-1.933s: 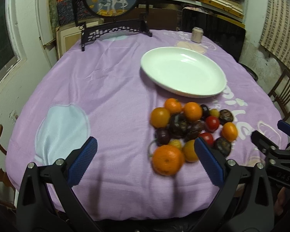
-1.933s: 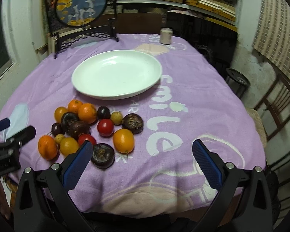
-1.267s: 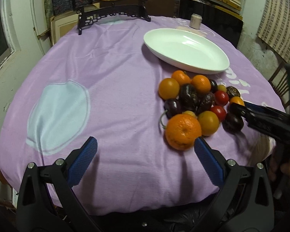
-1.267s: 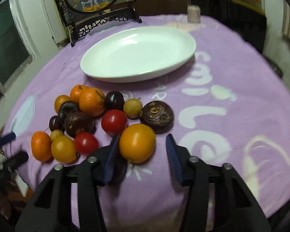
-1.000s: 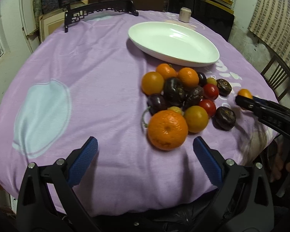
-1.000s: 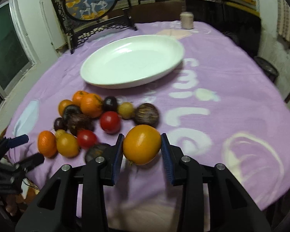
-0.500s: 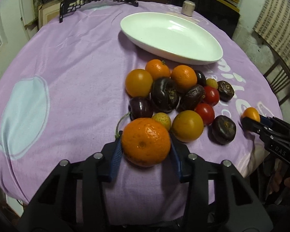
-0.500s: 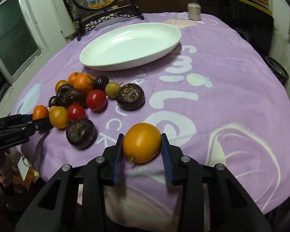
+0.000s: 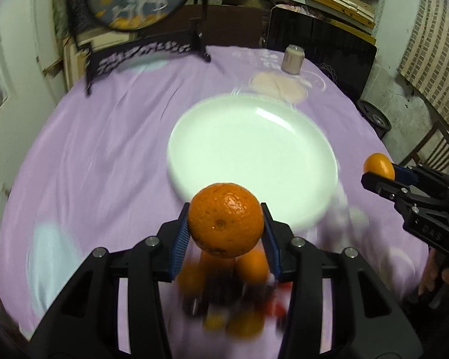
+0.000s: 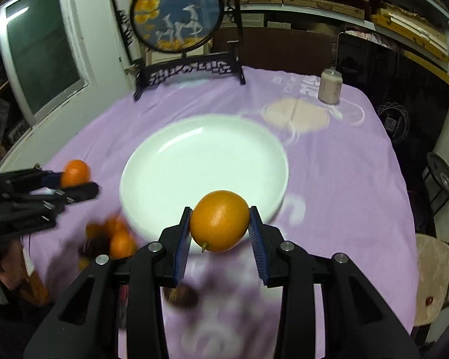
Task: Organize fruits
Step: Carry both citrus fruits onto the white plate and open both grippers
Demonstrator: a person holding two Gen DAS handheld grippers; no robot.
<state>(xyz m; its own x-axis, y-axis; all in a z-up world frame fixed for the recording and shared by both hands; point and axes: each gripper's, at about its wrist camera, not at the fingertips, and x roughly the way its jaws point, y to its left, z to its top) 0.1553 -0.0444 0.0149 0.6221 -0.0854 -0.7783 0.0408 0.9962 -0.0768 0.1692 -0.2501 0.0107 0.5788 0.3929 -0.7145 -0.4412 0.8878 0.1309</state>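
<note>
Orange (image 9: 226,220) in left gripper (image 9: 226,233)

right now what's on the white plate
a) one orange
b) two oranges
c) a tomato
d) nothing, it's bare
d, the white plate shows only bare surface in both views; the left gripper is shut on an orange and the right gripper on a smoother orange fruit, both off the cloth at the plate's near edge.

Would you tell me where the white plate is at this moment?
The white plate sits mid-table on the purple cloth, empty, just beyond both held fruits, with the pale jar behind it to the right.
</note>
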